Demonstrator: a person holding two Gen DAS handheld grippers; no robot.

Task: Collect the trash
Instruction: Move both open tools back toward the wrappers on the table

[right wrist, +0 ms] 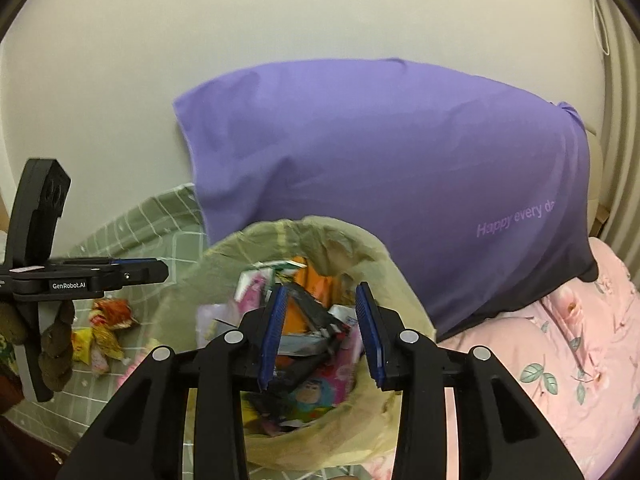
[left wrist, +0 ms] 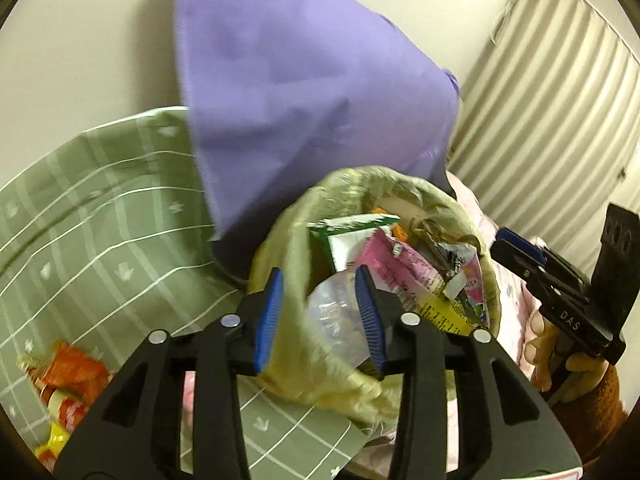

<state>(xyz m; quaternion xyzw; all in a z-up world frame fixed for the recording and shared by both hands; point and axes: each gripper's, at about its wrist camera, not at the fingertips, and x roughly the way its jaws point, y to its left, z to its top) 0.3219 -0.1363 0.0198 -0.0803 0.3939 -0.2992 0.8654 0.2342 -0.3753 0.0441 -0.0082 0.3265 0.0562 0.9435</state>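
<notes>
A yellowish plastic trash bag [left wrist: 288,240] stands open on the bed, full of wrappers [left wrist: 400,264]; it also shows in the right wrist view [right wrist: 360,248]. My left gripper [left wrist: 320,316] is open over the bag's near rim, with a clear wrapper [left wrist: 336,320] between its fingers but not gripped. My right gripper [right wrist: 322,332] is open and empty above the bag's mouth. Loose orange and yellow snack wrappers [left wrist: 68,384] lie on the green sheet to the left, and show in the right wrist view [right wrist: 104,332]. Each gripper shows in the other's view, the right [left wrist: 520,248] and the left [right wrist: 136,272].
A purple pillow [right wrist: 400,184] leans on the wall behind the bag. A green checked sheet [left wrist: 100,208] lies at left, a pink floral quilt [right wrist: 580,360] at right. Striped curtains [left wrist: 552,112] hang at far right.
</notes>
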